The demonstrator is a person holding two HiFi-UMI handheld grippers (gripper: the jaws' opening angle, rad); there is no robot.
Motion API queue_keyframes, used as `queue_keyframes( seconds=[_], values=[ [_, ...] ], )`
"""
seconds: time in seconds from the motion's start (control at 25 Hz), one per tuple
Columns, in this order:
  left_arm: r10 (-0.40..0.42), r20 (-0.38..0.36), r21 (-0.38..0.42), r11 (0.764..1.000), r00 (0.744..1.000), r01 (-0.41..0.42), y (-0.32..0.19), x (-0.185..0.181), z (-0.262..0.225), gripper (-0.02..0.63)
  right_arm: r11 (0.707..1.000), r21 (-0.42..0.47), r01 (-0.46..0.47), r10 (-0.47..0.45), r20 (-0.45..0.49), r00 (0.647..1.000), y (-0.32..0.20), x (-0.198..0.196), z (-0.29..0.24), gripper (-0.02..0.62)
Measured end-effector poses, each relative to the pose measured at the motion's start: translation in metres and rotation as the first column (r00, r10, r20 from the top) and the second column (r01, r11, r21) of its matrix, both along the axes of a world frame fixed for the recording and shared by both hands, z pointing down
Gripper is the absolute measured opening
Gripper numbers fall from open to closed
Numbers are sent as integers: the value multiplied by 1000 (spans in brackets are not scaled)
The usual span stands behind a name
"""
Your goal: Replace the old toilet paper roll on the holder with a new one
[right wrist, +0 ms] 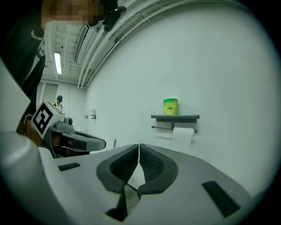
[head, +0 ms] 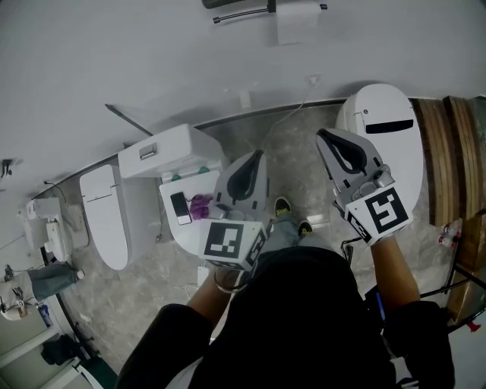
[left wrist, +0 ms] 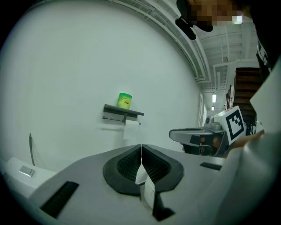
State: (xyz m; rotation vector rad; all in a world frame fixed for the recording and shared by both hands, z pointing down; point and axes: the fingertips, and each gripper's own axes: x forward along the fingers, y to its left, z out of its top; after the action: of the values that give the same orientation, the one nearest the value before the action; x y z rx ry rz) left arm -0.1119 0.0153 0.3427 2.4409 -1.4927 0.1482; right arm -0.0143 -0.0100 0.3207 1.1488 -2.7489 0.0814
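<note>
Toilet paper roll [head: 296, 23] at 12 o'clock, well apart, axis 9-to-3; right gripper [head: 326, 138] nearer than left gripper [head: 257, 156]; both pressed together, empty.

The person wears a black top [head: 304, 327] whose sleeves end short of the wrists, blue-grey trousers [head: 282, 234], and shoes [head: 282, 206] with pale toes. A thin band [head: 222, 285], perhaps a bracelet, circles the left wrist. The left gripper [head: 259, 154] and the right gripper [head: 322, 135] have smooth light-grey shells that taper to black pads with a ribbed inner face and carry dark rectangular slots on top. Behind each sits a white cube, the left cube [head: 228, 241] and the right cube [head: 382, 213], printed with black square markers.
</note>
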Motion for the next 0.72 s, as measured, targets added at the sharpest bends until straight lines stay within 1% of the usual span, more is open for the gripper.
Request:
queue_keyframes(
  seconds=[0.2,0.4,0.52,0.72],
  values=[
    [14,-21,5,1000,1000,-14,-16,-11,1,23,1000,13,-14,14,-21,1000,-17,-8,-4,21],
    [25,-22,8,1000,999,-25,-29,-23,0,23,999,32,-37,38,-44,998,-28,-12,-9,21],
    [23,-20,15,1000,1000,-23,-33,-27,-2,23,998,49,-42,45,-54,998,-32,-10,-14,21],
    [14,-22,27,1000,1000,-13,-44,-28,-8,23,996,55,-67,69,-35,997,-42,3,-24,21]
  ],
)
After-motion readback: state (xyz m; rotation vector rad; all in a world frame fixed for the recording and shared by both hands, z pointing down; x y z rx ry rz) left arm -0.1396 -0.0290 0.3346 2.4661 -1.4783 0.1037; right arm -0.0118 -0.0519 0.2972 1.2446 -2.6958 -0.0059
